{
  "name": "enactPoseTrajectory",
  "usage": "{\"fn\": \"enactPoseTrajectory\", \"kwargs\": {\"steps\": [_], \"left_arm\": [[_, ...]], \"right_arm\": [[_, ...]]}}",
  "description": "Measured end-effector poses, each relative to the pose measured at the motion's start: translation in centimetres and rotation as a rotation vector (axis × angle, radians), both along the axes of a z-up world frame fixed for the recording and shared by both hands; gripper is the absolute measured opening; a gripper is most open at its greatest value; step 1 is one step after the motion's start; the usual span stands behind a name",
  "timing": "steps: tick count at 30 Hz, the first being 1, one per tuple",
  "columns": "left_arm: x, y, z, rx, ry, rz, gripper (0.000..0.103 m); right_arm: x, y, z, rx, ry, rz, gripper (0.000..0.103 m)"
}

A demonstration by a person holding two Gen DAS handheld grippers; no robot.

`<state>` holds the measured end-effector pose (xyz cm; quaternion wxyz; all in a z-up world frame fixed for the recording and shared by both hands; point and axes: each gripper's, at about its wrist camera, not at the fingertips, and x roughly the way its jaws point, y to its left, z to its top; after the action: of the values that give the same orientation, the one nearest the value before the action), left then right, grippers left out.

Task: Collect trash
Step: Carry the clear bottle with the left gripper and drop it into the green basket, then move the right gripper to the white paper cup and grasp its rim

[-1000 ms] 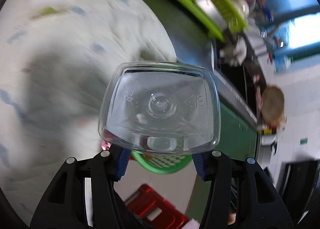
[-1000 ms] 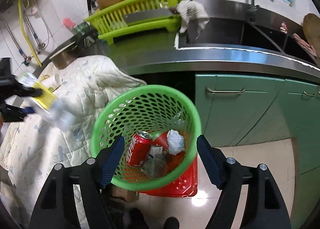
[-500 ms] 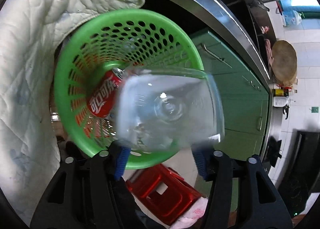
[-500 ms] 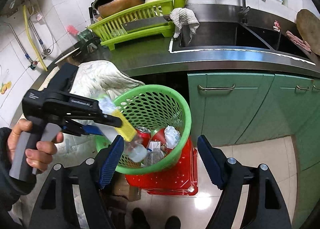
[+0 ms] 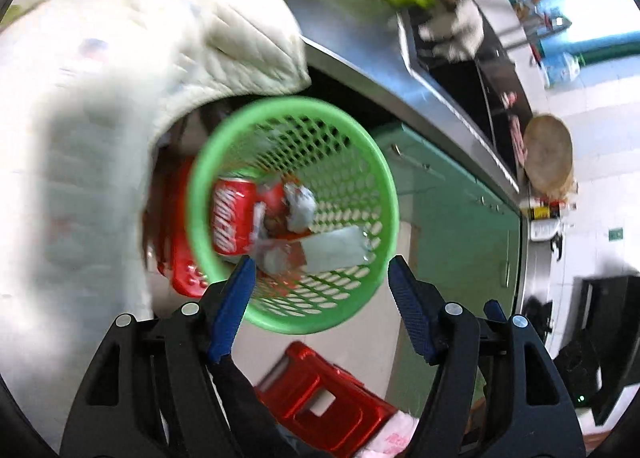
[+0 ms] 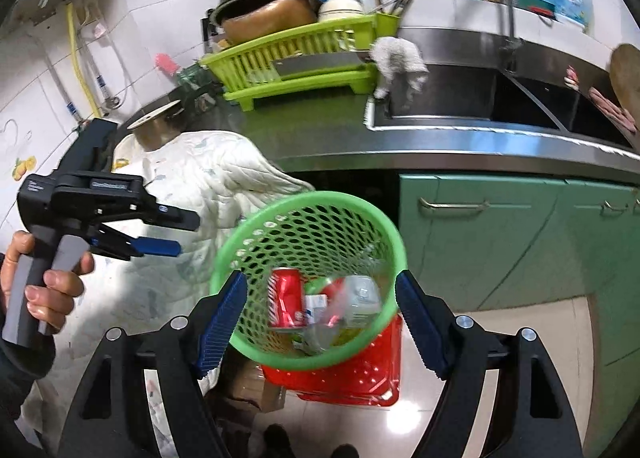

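A green perforated basket (image 5: 390,194) holds a red cola can (image 5: 230,214), crumpled paper (image 5: 300,204) and a clear plastic bottle (image 5: 332,248) lying on its side. My left gripper (image 5: 320,270) hangs above the basket's near rim. Its jaws are opening and nothing is between them. In the right wrist view the same basket (image 6: 312,198) shows the can (image 6: 284,298) and the bottle (image 6: 360,296). The left gripper (image 6: 186,234), held by a hand, sits left of the basket. My right gripper (image 6: 320,286) stands open and empty over it.
The basket rests on a red stool (image 6: 360,378); another red stool (image 5: 320,398) stands on the floor. A white quilted cloth (image 6: 200,178) covers the surface at left. Behind are a steel counter (image 6: 480,146), a sink, green cabinets (image 6: 500,238) and a lime dish rack (image 6: 300,54).
The clear bottle left my left gripper and now lies in the basket. The left jaws spread wider and the gripper drew back to the left. The right gripper rose slightly.
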<state>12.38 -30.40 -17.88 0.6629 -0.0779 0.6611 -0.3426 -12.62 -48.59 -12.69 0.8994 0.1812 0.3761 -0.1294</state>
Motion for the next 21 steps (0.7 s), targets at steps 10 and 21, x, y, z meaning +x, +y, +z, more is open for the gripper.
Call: {"fn": "enactPoseTrajectory", "kwargs": {"steps": [10, 21], "left_arm": [[3.4, 11.8, 3.5, -0.005, -0.092, 0.194, 0.068], [6.9, 26.0, 4.8, 0.027, -0.149, 0.457, 0.068]], "right_arm": [[7.0, 4.8, 1.5, -0.024, -0.021, 0.184, 0.074], [17.6, 13.4, 2.7, -0.011, -0.046, 0.446, 0.076]]}}
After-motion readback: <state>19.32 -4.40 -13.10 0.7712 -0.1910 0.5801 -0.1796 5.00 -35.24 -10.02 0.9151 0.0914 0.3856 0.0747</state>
